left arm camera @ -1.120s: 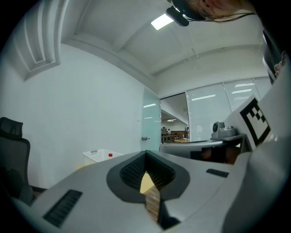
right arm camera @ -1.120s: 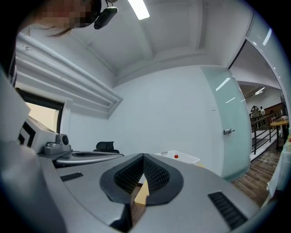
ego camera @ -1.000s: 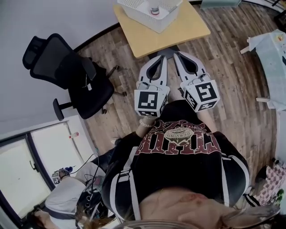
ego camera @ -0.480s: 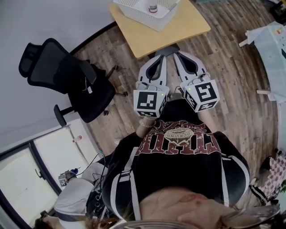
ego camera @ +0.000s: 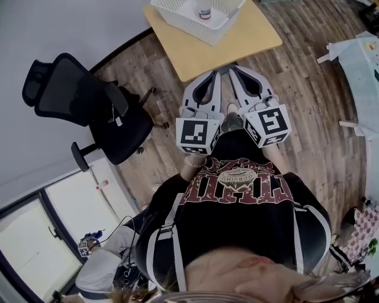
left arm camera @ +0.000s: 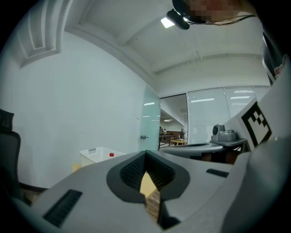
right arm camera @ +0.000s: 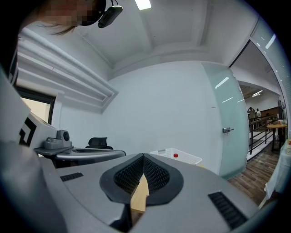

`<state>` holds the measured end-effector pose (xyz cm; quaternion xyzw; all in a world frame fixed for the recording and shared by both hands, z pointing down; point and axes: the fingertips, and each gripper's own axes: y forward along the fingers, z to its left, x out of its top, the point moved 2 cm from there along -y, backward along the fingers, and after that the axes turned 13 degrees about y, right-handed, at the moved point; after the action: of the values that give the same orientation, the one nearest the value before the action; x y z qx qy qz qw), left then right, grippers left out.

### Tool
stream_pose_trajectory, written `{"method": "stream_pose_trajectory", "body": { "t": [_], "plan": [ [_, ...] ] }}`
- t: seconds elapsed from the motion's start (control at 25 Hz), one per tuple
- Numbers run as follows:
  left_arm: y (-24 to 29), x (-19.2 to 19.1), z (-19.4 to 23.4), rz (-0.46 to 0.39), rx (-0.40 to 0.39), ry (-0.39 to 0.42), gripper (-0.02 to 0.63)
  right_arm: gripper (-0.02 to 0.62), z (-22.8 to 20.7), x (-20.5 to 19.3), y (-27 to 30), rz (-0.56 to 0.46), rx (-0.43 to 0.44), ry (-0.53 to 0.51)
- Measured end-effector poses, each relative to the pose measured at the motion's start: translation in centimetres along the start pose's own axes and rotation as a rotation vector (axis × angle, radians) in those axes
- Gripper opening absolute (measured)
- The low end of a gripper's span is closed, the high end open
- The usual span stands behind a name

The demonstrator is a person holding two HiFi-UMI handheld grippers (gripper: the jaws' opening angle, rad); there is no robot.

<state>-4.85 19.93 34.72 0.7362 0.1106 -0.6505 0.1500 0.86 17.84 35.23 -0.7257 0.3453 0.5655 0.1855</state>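
Outset, by the look of it. Left gripper (ego camera: 211,77) and right gripper (ego camera: 235,72) side by side before the chest, tongs of each pressed together, pinching nothing. Red-capped bottle (ego camera: 205,10) upright in white basket (ego camera: 177,15) on wooden table (ego camera: 237,42), ahead of both tips and apart from them, untouched. Office chair (ego camera: 89,100) off to the left. Nothing gripped or lifted yet; all handling left to do.

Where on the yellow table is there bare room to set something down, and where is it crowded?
Free: the table strip between the white basket and the near edge, widest toward the right corner. Crowded: the far side, taken by the basket with a bottle inside.
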Motion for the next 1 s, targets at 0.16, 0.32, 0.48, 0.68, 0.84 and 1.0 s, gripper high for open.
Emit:
{"method": "stream_pose_trajectory", "body": {
  "t": [0.16, 0.32, 0.48, 0.68, 0.84, 1.0],
  "plan": [
    [2.1, 0.2, 1.4, 0.001, 0.014, -0.003, 0.046, 0.017, -1.3, 0.7, 2.0, 0.009, 0.014, 0.005],
    [4.5, 0.2, 2.5, 0.008, 0.026, -0.003, 0.046, 0.017, -2.8, 1.5, 4.0, 0.014, 0.030, 0.005],
    [6.9, 0.4, 3.6, 0.014, 0.047, -0.001, 0.046, 0.017, -4.6, 2.3, 6.0, 0.020, 0.048, 0.005],
    [9.5, 0.9, 4.7, 0.018, 0.096, 0.006, 0.046, 0.017, -6.4, 3.7, 8.4, 0.029, 0.089, 0.007],
    [11.4, 0.9, 5.5, 0.024, 0.128, 0.004, 0.046, 0.017, -7.4, 4.4, 10.1, 0.033, 0.129, 0.001],
    [13.1, 1.1, 5.6, 0.028, 0.156, 0.006, 0.046, 0.017, -9.0, 4.8, 10.9, 0.040, 0.154, 0.006]
  ]
}}
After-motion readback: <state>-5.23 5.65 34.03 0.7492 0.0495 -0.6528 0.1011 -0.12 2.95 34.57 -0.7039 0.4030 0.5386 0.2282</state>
